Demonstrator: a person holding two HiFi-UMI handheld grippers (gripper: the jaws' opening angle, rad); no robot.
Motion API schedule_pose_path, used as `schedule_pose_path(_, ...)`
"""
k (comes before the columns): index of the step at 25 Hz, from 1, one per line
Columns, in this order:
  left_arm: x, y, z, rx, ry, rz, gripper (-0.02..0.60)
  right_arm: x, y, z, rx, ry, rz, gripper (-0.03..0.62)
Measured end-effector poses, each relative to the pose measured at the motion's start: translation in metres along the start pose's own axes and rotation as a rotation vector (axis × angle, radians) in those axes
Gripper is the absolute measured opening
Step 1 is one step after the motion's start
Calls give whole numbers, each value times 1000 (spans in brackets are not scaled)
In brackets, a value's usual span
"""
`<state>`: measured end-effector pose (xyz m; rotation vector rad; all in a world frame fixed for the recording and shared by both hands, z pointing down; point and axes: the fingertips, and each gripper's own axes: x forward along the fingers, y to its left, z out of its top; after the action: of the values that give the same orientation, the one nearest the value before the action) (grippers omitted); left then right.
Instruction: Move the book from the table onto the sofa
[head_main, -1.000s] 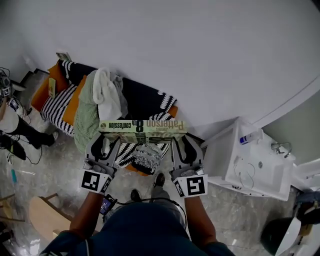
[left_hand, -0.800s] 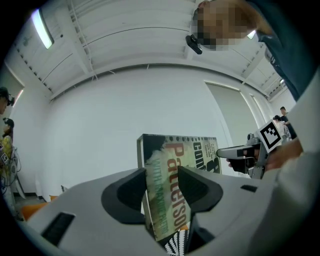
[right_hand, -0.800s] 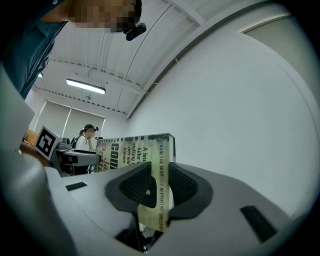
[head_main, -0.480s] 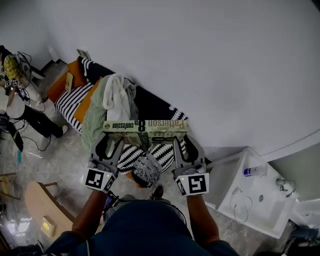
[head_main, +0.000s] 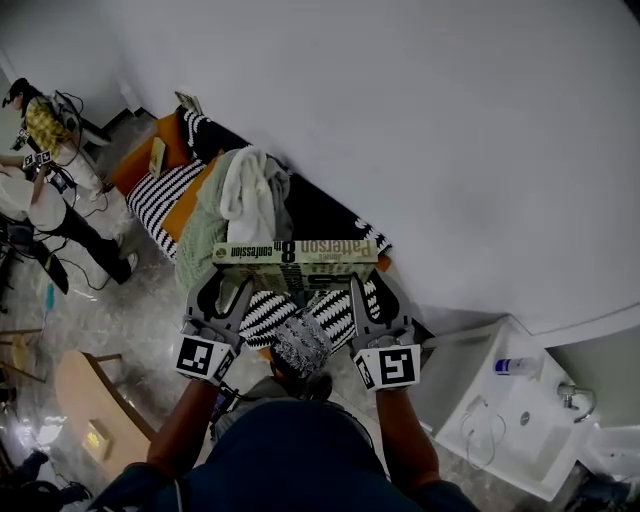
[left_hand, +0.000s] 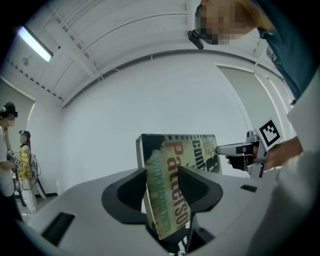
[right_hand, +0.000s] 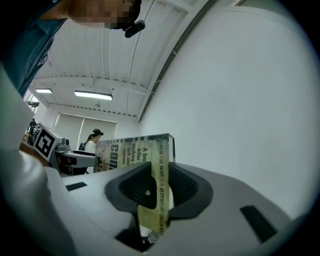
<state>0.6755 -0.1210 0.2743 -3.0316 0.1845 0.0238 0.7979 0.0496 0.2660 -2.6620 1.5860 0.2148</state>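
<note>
Book's place: the book (head_main: 295, 252) is in the air with its spine toward the head camera. It is carried level between the 2 grippers, and in the head view it sits over one end of the sofa (head_main: 183, 205) without resting on it.
Left gripper: the left gripper (head_main: 228, 278) is pinching the book's left end. Its own view shows 1 ribbed pad pressed on each cover.
Right gripper: the right gripper (head_main: 362, 282) is clamped the same way on the book's right end.
Weight: it is a thick paperback, so probably moderately heavy, yet easy for 2 grips.
Stiffness: it spans the gap between the grippers without sagging, so it seems stiff enough along the spine.
Surface: the covers look glossy and are likely a little slippery (the ribbing on the pads should help).
Where to hold: the best grip is across the thickness at both ends, as it is held here. Holding it by 1 corner alone would probably let it twist or fan open.
Fragility: it is not fragile, though the corners and covers could crease.
Landing spot: the seat is soft and crowded with a striped throw (head_main: 160, 192), a green blanket (head_main: 205, 225) and a white cloth (head_main: 250, 195), so the book may settle tilted.
Spine text: it reads "Patterson", a large "8" and "confession", all upside down in the head view.
Front cover: the left gripper view shows "Patterson" and a line beginning "WITH MAXINE".
Back cover: the right gripper view shows "FROM THE WORLD'S BESTSELLING THRILLER" and the word "killer".
Gripper cubes: they carry square black-and-white markers and no words.
</note>
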Motion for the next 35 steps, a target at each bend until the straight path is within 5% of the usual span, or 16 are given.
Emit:
schedule_pose_path(19, 63, 84, -50, -118, -19, -70, 189, 92, 8, -39, -55, 115, -68, 111)
schedule_pose_path(35, 100, 116, -127, -163, 104, -7, 189, 148, -5, -124, -1, 255, 8, 110)
